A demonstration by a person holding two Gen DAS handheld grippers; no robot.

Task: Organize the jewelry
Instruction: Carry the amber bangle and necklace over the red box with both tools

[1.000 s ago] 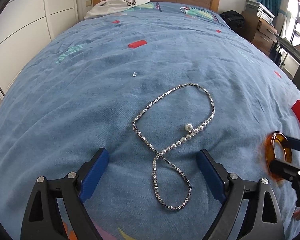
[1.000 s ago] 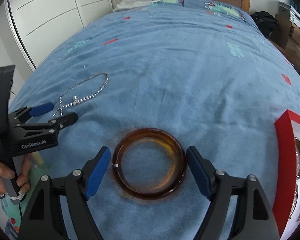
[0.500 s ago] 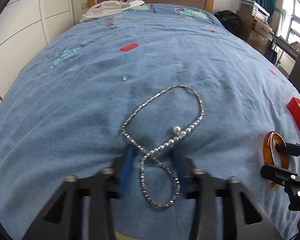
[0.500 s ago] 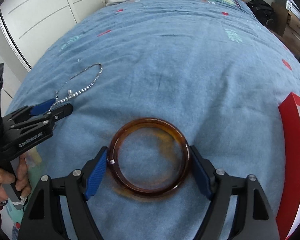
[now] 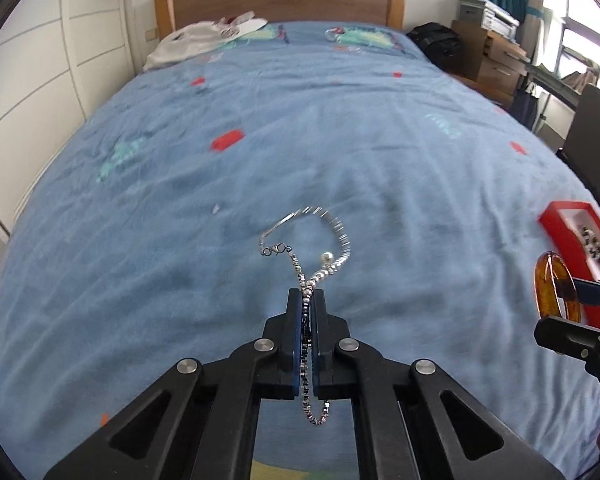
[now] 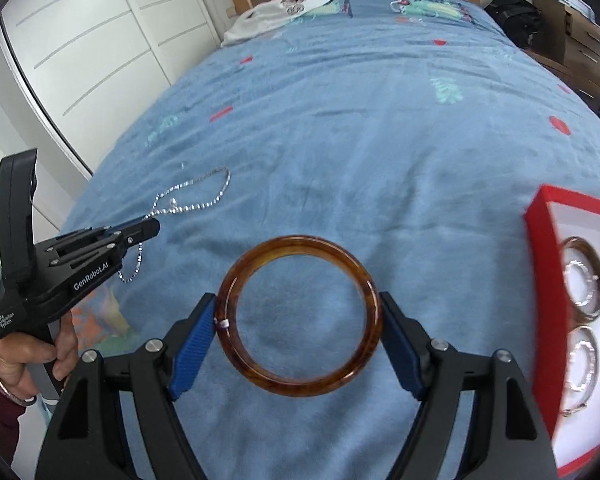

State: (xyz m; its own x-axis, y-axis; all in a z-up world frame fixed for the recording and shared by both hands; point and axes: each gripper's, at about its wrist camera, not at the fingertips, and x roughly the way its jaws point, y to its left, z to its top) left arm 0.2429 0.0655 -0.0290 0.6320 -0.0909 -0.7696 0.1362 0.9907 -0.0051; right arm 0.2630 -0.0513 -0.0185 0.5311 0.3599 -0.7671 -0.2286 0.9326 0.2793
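Observation:
My left gripper is shut on a silver and pearl necklace. Part of the chain trails forward over the blue bedspread and a loop hangs below the jaws. The same gripper and necklace show at left in the right wrist view. My right gripper is shut on an amber bangle, held flat above the bed between both pads. The bangle also shows at the right edge of the left wrist view.
A red jewelry box with bangles and small pieces lies at the right on the bed; it also shows in the left wrist view. White clothing lies by the headboard. Wardrobe at left, drawers and chair at right.
My left gripper closed on the necklace and lifted it, pulling the chain out of its figure-eight shape. My right gripper closed on the bangle and raised it toward the red box.

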